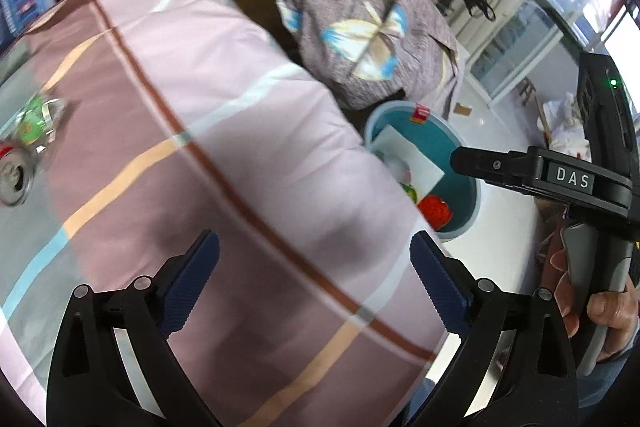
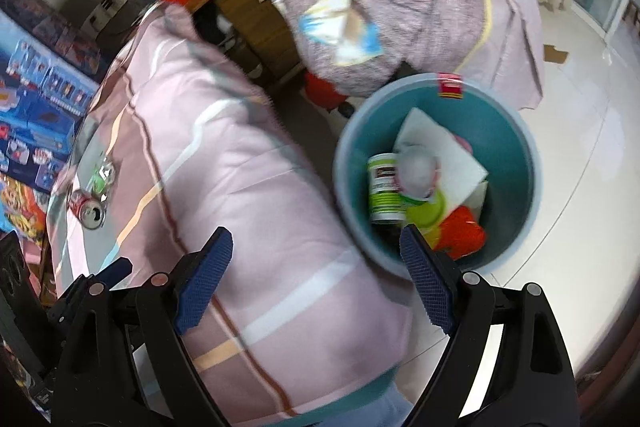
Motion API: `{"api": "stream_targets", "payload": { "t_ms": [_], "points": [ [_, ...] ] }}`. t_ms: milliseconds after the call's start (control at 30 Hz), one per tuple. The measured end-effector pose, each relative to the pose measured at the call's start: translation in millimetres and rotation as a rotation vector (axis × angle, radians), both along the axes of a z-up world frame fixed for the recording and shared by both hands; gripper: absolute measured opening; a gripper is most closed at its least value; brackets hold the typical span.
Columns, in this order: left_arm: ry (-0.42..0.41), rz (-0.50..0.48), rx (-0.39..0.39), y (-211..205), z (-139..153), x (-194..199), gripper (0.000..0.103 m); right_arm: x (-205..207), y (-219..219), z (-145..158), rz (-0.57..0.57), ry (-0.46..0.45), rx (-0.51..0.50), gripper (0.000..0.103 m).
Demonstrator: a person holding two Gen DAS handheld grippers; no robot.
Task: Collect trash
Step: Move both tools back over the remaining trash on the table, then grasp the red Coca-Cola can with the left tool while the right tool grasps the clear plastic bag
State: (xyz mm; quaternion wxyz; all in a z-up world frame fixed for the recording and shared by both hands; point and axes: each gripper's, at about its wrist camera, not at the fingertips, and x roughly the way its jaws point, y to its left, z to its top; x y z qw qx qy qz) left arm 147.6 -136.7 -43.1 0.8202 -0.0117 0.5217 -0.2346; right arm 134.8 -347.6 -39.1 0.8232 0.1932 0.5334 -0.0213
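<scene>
A: Two grippers, both spread wide with nothing between the fingers. The left gripper [image 1: 314, 281] hung over the pink striped quilt [image 1: 208, 131], and the right gripper [image 2: 316, 277] straddled the quilt's edge, its right finger over the near rim of the teal bin [image 2: 516, 147].

B: And the trash?

A: Two pieces were left on the quilt, far from the bin, near the quilt's far-left side: one red can [image 2: 87, 209] lying with its open top showing, and one crumpled green-and-silver wrapper [image 2: 102, 175] just beyond it, nearly touching. The left wrist view showed the same can [image 1: 14, 173] and wrapper [image 1: 38, 121] at its left edge, blurred.

B: What was in the bin?

A: One green-and-white canister [image 2: 384, 187], one white crumpled ball [image 2: 418, 169] beside it, one white sheet [image 2: 456, 155] under them, one lime-green lid-like piece [image 2: 432, 207], and one red piece [image 2: 464, 229] nearest the right gripper. I could not tell if more lay beneath. One red tag [image 2: 450, 86] sat on the bin's far rim.

B: Beyond the bin?

A: One grey patterned bundle of bedding [image 2: 400, 7], touching the far rim. In the left wrist view one hand [image 1: 592, 303] gripped the right gripper's handle.
</scene>
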Motion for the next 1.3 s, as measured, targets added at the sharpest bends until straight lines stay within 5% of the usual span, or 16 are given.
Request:
{"api": "stream_targets", "payload": {
  "t_ms": [533, 900, 1300],
  "points": [
    [0.004, 0.285, -0.046, 159.0, -0.8, 6.8, 0.097, 59.6, 153.5, -1.9, 0.271, 0.065, -0.055, 0.082],
    [0.026, 0.596, -0.033, 260.8, -5.1, 72.3, 0.097, 145.4, 239.1, -13.8, 0.445, 0.137, -0.121, 0.082],
    [0.061, 0.655, -0.017, 270.8, -16.1, 115.7, 0.097, 224.7, 301.4, -20.1, 0.519, 0.176, -0.01, 0.082]
  ]
}}
